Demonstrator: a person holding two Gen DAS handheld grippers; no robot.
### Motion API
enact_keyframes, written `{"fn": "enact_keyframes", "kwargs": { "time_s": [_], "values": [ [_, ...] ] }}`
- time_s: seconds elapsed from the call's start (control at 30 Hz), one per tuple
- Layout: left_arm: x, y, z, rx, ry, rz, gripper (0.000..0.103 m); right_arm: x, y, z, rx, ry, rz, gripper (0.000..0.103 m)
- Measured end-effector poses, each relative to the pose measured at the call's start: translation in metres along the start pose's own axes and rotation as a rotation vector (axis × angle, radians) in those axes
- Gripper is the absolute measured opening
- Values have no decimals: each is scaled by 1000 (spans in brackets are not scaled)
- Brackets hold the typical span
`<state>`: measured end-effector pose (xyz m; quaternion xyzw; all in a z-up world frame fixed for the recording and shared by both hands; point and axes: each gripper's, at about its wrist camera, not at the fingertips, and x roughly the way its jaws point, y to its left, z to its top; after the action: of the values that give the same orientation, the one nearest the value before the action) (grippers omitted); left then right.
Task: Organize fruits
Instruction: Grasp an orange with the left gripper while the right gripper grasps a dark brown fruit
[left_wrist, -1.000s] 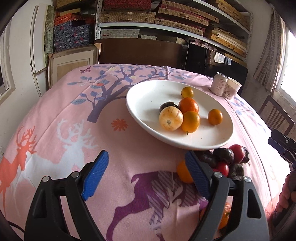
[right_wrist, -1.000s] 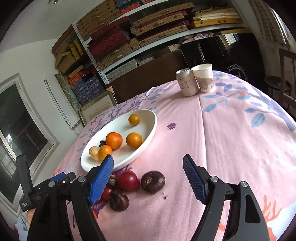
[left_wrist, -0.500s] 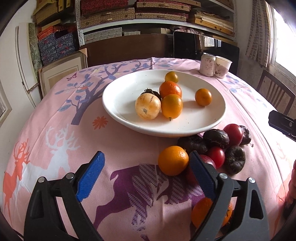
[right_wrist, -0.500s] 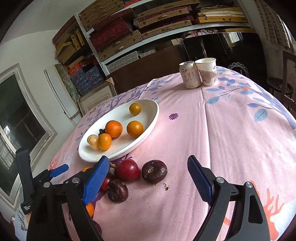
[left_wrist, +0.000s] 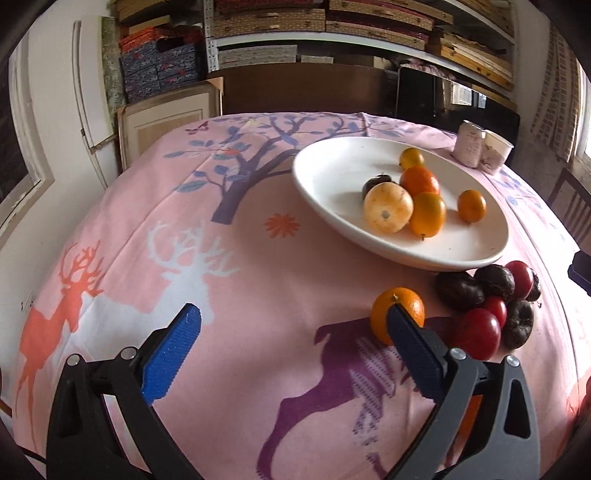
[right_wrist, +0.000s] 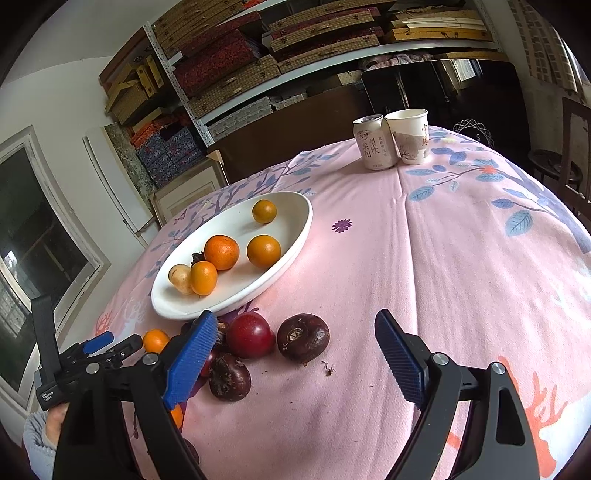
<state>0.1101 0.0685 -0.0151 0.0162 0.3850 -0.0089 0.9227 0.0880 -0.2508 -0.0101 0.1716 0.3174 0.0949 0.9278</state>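
A white oval plate (left_wrist: 332, 184) on the pink tablecloth holds several oranges, a pale yellow fruit (left_wrist: 388, 208) and a dark one. Below its near rim lie a loose orange (left_wrist: 382, 317), dark purple fruits (left_wrist: 460, 291) and red ones (left_wrist: 478, 332). My left gripper (left_wrist: 291, 314) hovers over the cloth with its jaws opening and nothing between them; the loose orange sits just behind its right fingertip. My right gripper (right_wrist: 295, 316) is open above a red fruit (right_wrist: 250, 335) and a dark fruit (right_wrist: 303, 338), touching neither. The same plate (right_wrist: 236, 291) lies beyond them.
A drink can (right_wrist: 373, 142) and a paper cup (right_wrist: 410, 134) stand at the table's far side. Another orange (right_wrist: 177, 415) lies near the front edge under the right gripper's left finger. Shelves of boxes fill the back wall; a chair (left_wrist: 572, 206) stands at the right.
The left gripper's jaws have spread wider. It swung right, bringing the loose orange between its fingers, then back left. The right gripper's jaws widened a little and it stayed in place.
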Motion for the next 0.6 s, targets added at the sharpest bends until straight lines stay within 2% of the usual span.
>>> {"fn": "enact_keyframes", "kwargs": {
  "time_s": [0.1,0.17,0.27,0.3,0.37,0.43,0.6],
  "values": [
    [-9,0,-2,-9,-28,-76,98,-1,1,0,-5,-3,6,88],
    [-11,-14,-4,56,-42,-66,98,-2,1,0,-6,-5,6,88],
    [-2,-29,-6,129,-3,-40,96,-2,2,0,-8,0,3,88],
    [0,-30,-5,128,7,-51,92,-1,3,-1,-11,1,2,88],
    [7,-26,-5,105,41,-82,65,-1,4,-2,-17,4,1,88],
    [15,-21,-5,75,84,-110,52,-1,5,-2,-22,8,0,88],
    [16,-18,-7,54,100,-134,47,3,7,-4,-34,32,-9,88]
  ]
}}
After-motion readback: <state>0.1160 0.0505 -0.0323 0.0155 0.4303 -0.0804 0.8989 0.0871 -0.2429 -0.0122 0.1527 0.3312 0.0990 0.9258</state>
